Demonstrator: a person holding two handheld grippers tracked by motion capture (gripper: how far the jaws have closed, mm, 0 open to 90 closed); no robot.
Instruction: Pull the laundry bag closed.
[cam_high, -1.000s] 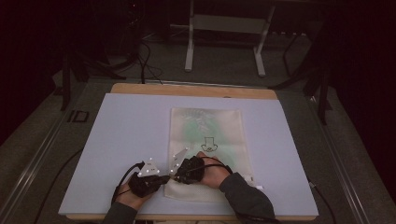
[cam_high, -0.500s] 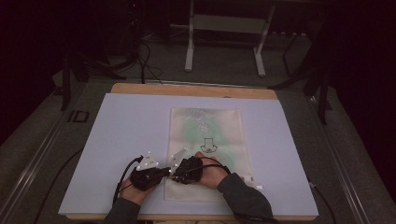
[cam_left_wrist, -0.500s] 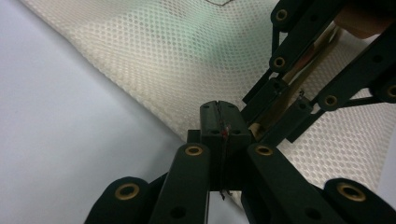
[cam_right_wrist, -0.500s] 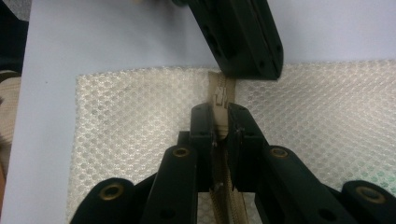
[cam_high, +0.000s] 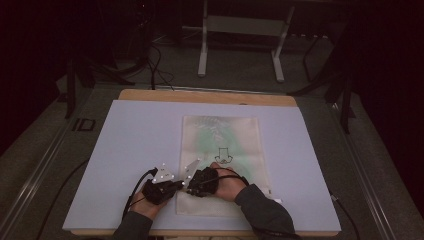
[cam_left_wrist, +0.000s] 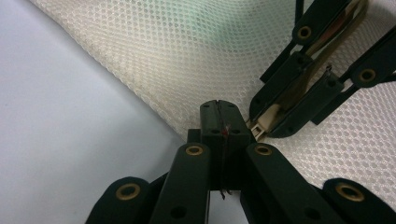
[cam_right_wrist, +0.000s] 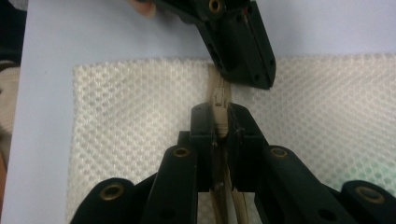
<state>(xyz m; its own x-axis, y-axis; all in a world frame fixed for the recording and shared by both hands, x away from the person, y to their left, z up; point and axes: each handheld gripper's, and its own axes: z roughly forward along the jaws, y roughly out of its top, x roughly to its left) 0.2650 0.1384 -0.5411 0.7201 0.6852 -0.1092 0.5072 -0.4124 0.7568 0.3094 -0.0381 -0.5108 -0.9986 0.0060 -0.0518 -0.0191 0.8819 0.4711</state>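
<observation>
mesh bag (cam_high: 227, 150) lies flat on the table (cam_high: 140, 150), near edge toward the person. right hand-held gripper (cam_right_wrist: 218, 122) clamps its beige zipper pull (cam_right_wrist: 218, 109); left hand-held gripper (cam_left_wrist: 219, 121) is pressed closed at the bag's edge, and has slid rightward since a second ago, now just beside the right one.
</observation>
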